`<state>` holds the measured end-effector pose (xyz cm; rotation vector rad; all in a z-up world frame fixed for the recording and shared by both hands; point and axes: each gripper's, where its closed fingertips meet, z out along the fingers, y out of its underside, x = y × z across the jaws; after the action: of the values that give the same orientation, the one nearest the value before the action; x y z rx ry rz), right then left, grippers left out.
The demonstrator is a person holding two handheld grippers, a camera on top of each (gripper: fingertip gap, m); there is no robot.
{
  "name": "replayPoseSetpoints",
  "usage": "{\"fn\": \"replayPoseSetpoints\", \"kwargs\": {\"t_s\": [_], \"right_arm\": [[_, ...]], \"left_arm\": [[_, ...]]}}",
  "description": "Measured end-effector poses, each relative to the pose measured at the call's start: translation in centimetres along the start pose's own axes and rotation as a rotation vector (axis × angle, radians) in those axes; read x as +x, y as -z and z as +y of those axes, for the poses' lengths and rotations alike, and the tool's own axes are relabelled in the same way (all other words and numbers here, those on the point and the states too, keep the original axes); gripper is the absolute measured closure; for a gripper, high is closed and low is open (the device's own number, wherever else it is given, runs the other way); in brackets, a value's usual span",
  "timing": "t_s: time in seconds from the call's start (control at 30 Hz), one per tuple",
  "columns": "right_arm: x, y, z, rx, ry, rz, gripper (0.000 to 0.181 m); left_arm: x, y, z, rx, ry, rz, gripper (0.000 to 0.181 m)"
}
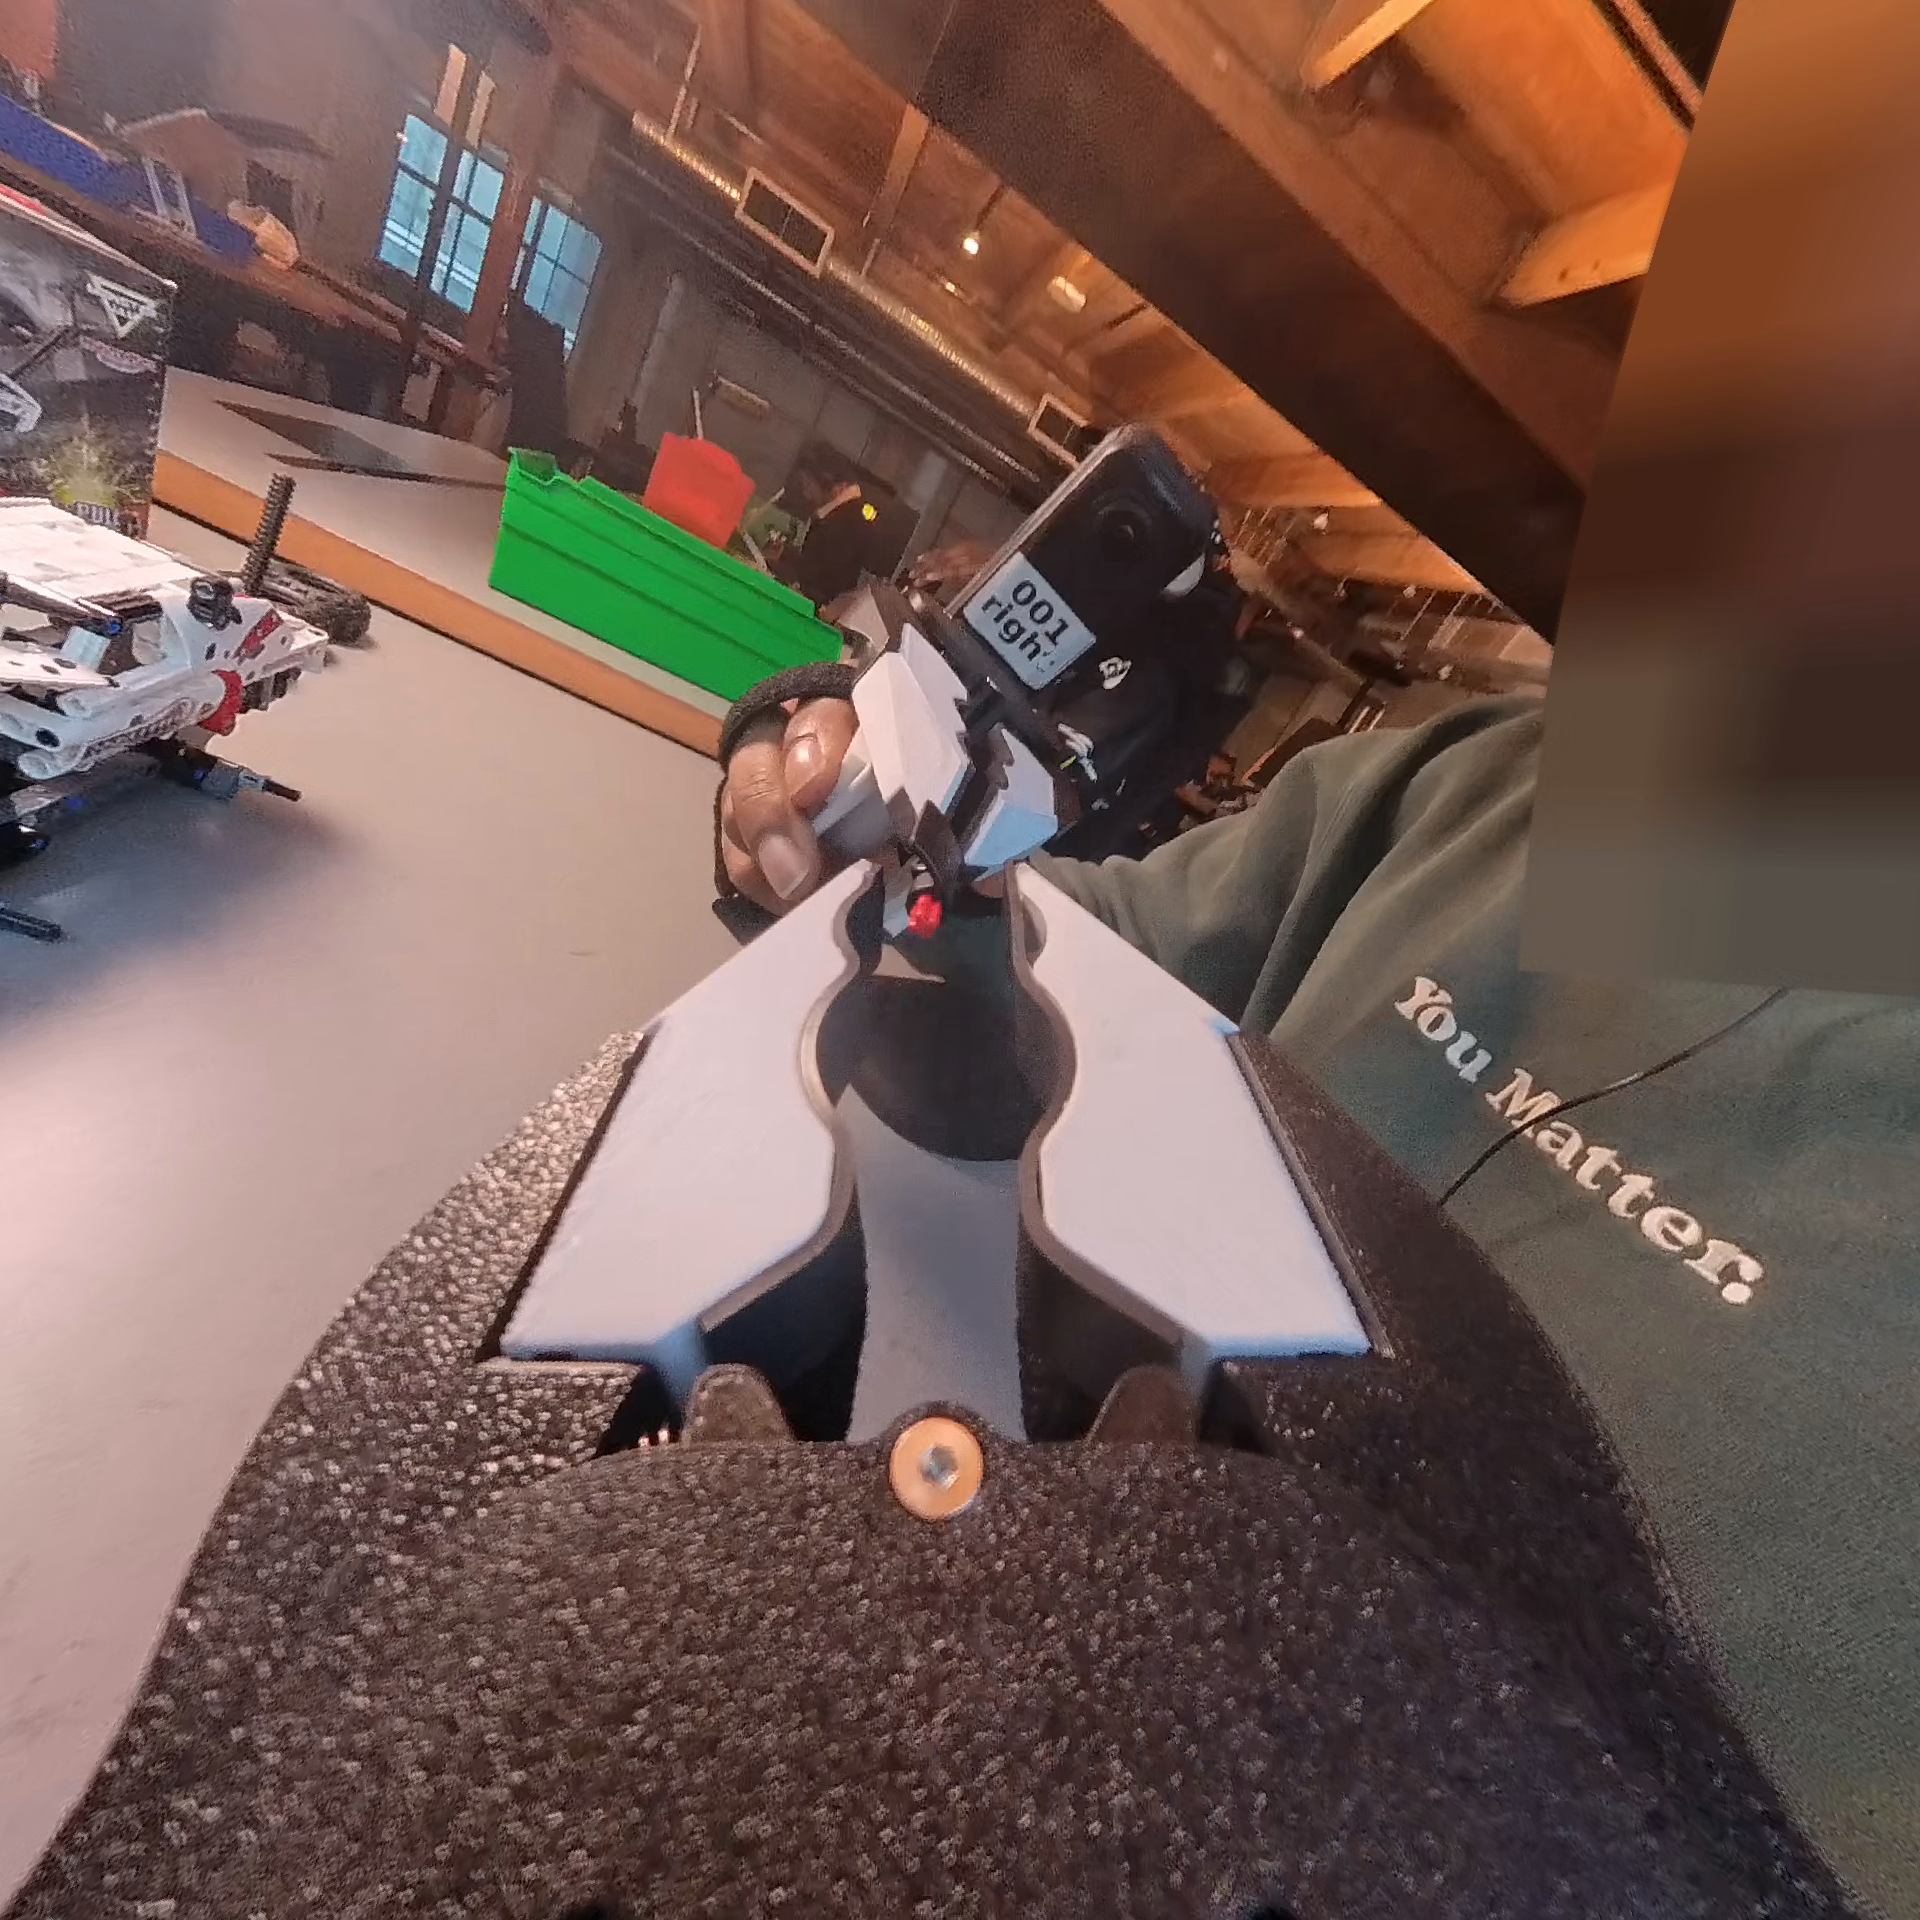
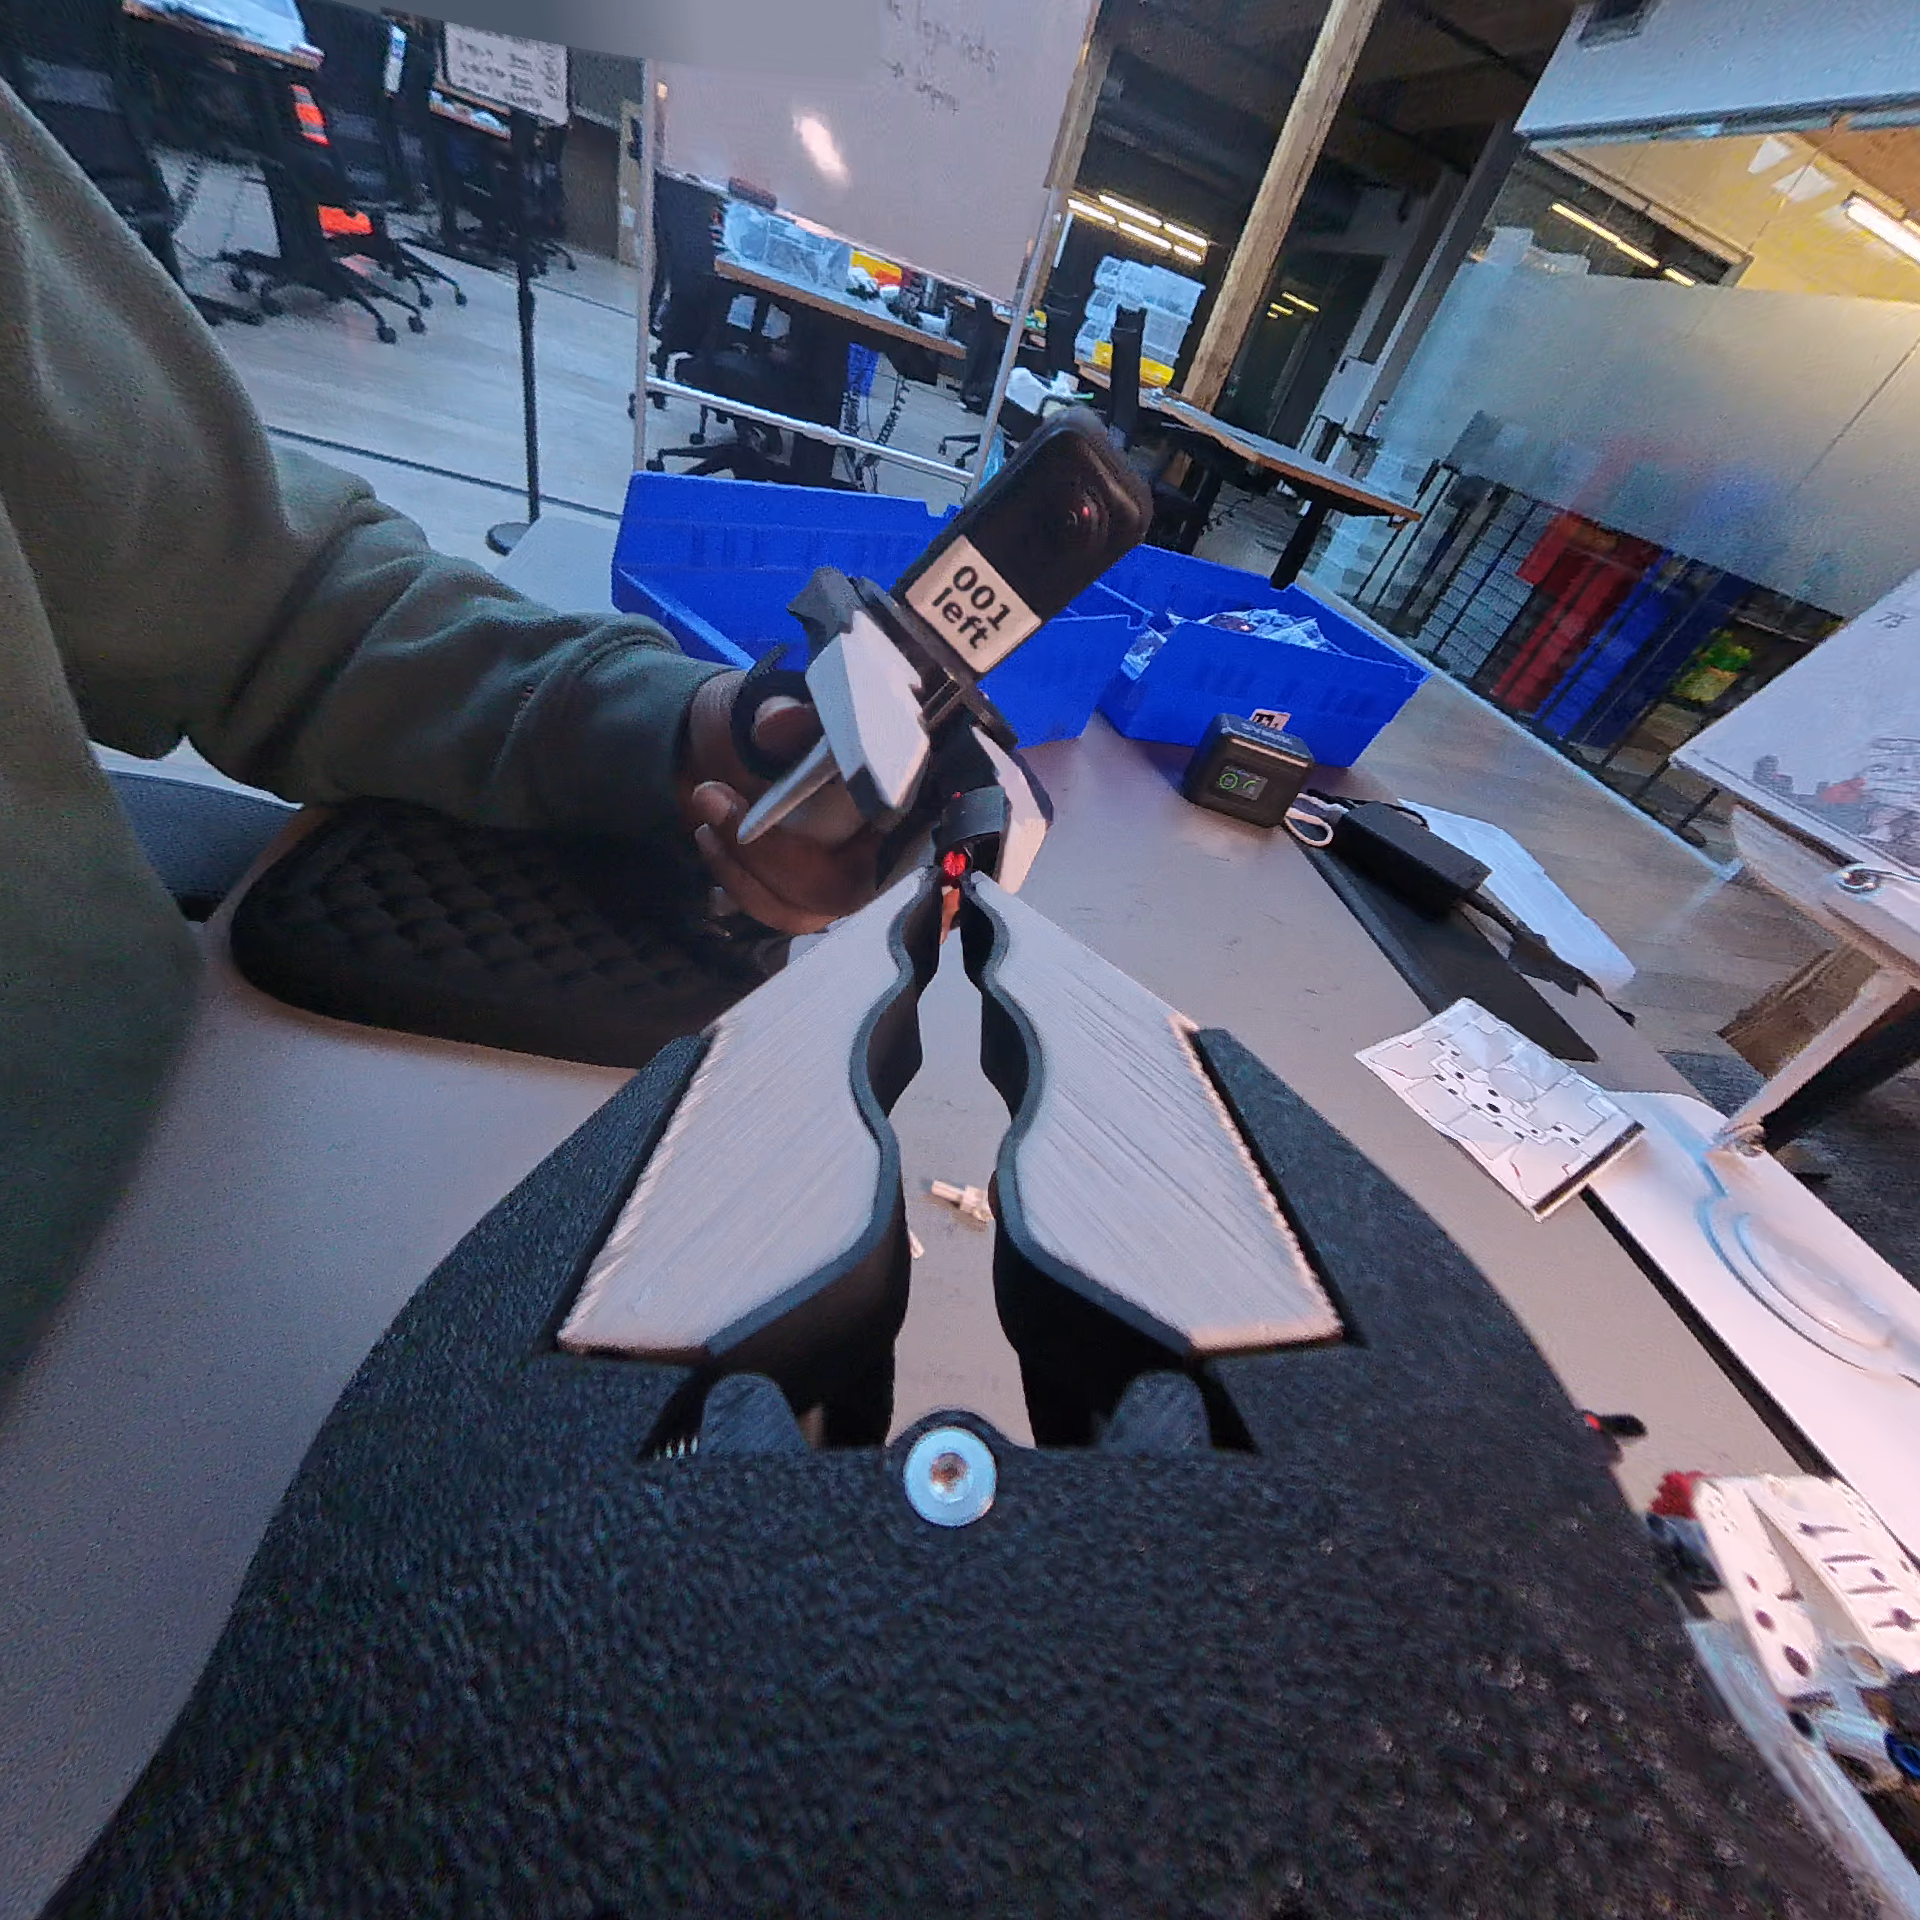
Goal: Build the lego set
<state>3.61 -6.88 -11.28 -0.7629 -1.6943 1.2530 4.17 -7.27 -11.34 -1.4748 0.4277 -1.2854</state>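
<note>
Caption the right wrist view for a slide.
Both grippers meet fingertip to fingertip over a small red piece above the table.

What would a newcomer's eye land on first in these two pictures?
The two grippers meeting tip to tip in mid-air: the right gripper and the left gripper face each other with a small red piece between their tips. Next, the white lego truck on the table at the left, and the green bin behind.
</note>
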Motion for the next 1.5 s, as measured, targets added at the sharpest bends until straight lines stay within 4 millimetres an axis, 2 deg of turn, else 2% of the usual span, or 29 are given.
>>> {"fn": "replayPoseSetpoints", "kwargs": {"t_s": [0.1, 0.3, 0.37, 0.53, 0.6, 0.7, 0.77, 0.83, 1.0, 1.1, 1.2, 1.37, 1.5], "right_arm": [[-0.6, -0.3, 0.5, -0.016, -0.004, -0.032, 0.179], [-0.6, -0.8, 1.7, -0.046, -0.056, -0.057, 0.179], [-0.4, -1.0, 3.8, -0.141, -0.085, -0.077, 0.172], [-1.2, -1.9, 12.5, -0.528, -0.059, -0.250, 0.165], [-1.5, -2.8, 14.3, -0.609, -0.054, -0.322, 0.164], [-2.1, -4.0, 15.4, -0.689, -0.049, -0.427, 0.163], [-2.4, -4.3, 15.3, -0.709, -0.021, -0.470, 0.175], [-2.6, -3.9, 15.2, -0.717, 0.082, -0.484, 0.175], [-2.3, -0.6, 14.7, -0.680, 0.478, -0.368, 0.175], [-2.2, 0.8, 13.4, -0.598, 0.638, -0.244, 0.175], [-2.2, 1.2, 11.6, -0.499, 0.736, -0.107, 0.175], [-2.3, 0.9, 8.8, -0.393, 0.821, 0.038, 0.175], [-2.4, 0.7, 8.0, -0.373, 0.849, 0.067, 0.175]], "left_arm": [[0.1, 0.0, 0.2, -0.007, -0.015, -0.004, 0.176], [-0.8, 0.7, 0.8, -0.069, -0.071, -0.069, 0.177], [-1.3, 1.6, 0.4, -0.072, -0.094, -0.110, 0.177], [-3.6, 4.7, -0.4, -0.072, -0.092, -0.254, 0.177], [-4.3, 5.4, -0.1, -0.083, -0.091, -0.292, 0.177], [-5.1, 6.0, 0.6, -0.117, -0.099, -0.336, 0.177], [-5.4, 6.2, 1.0, -0.139, -0.108, -0.356, 0.176], [-5.6, 6.2, 1.3, -0.149, -0.104, -0.359, 0.176], [-5.9, 5.7, 2.9, -0.234, -0.104, -0.372, 0.176], [-5.8, 4.9, 4.4, -0.331, -0.156, -0.381, 0.176], [-5.2, 4.1, 5.3, -0.390, -0.212, -0.371, 0.176], [-4.1, 2.4, 5.5, -0.394, -0.222, -0.336, 0.176], [-3.7, 1.5, 6.0, -0.415, -0.224, -0.328, 0.176]]}}
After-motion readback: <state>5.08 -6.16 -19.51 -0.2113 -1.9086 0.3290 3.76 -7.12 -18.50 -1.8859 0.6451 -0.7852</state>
